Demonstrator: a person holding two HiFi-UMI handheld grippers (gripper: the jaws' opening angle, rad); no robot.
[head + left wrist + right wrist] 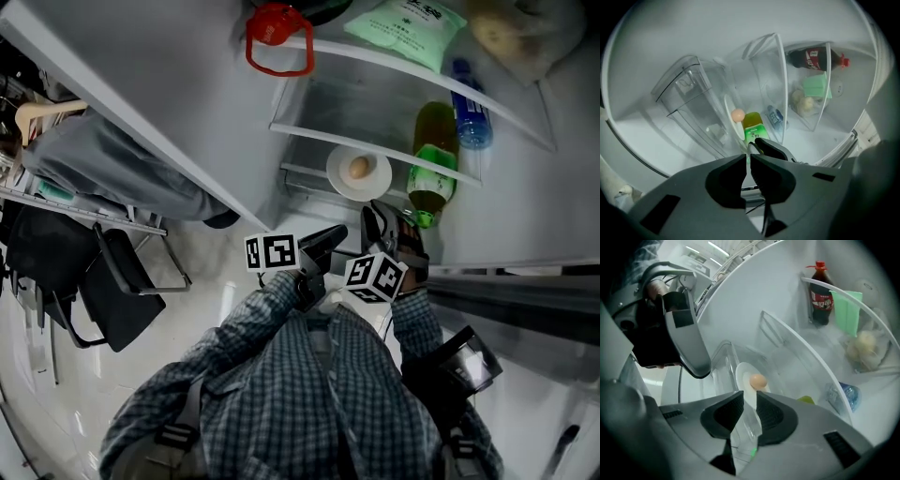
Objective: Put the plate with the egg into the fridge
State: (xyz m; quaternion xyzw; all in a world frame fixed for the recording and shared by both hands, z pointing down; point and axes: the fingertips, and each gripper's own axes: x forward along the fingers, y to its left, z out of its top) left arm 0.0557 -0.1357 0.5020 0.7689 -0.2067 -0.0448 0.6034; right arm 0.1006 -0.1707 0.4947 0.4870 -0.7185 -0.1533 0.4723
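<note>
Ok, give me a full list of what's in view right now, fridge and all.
plate: one, white, lower fridge shelf
egg: one, tan, on the plate
tea bottle: one, green, beside the plate
water bottle: one, blue cap, next to the tea bottle
cola bottle: one, dark with red cap, upper shelf
packet: one, green, upper shelf
bag: one, clear, pale food inside, upper shelf
chair: one, black, on the floor
left gripper: grey, shut, empty
right gripper: grey, shut on the plate's rim
</note>
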